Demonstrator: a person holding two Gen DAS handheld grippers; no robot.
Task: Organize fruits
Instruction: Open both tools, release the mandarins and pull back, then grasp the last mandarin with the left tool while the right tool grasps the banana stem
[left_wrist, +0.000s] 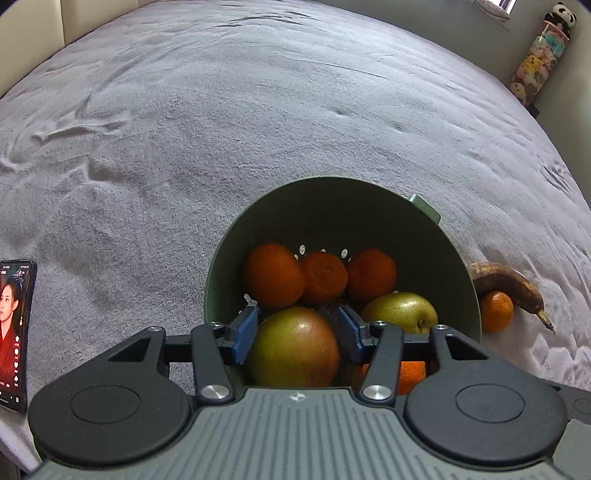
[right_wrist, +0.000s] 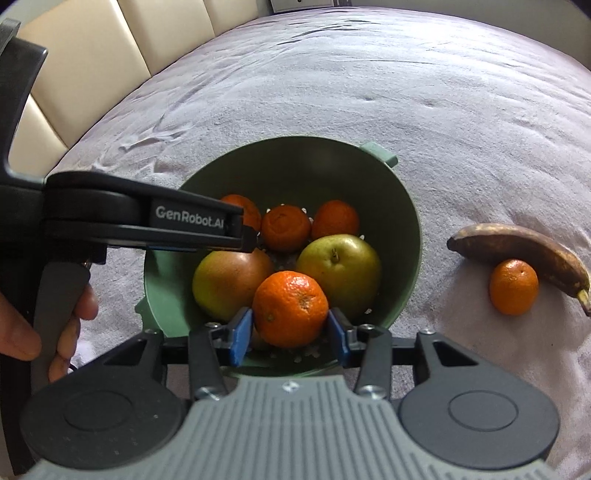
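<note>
Read the white lettering "GenRobot.AI" on the black side of your left gripper (right_wrist: 251, 236), which reaches in from the left in the right wrist view; a hand (right_wrist: 55, 314) grips its handle at the near left edge. The phone (left_wrist: 13, 332) lying at the left on the grey blanket (left_wrist: 258, 129) shows a figure in red, and its on-screen text is too small to read. The fruits are bright orange mandarins with dimpled skin, two yellow-green apples (right_wrist: 231, 282) with reddish blush, and one banana (right_wrist: 524, 254) gone mostly brown. The green colander bowl (right_wrist: 406, 206), with small drain holes in its floor and tab handles on its rim, sits on the blanket and holds three mandarins in a row at the far side, the two apples in the middle, and one near mandarin (right_wrist: 290, 308). Your right gripper (right_wrist: 290, 334) has its blue pads either side of that near mandarin at a medium width; you cannot tell whether the pads press on it. Your left gripper stands at a medium width over the left apple (left_wrist: 293, 347), with its blue pads flanking the fruit's far side. Outside the bowl, to its right, a loose mandarin (right_wrist: 513, 286) rests against the near side of the banana on the blanket.
</note>
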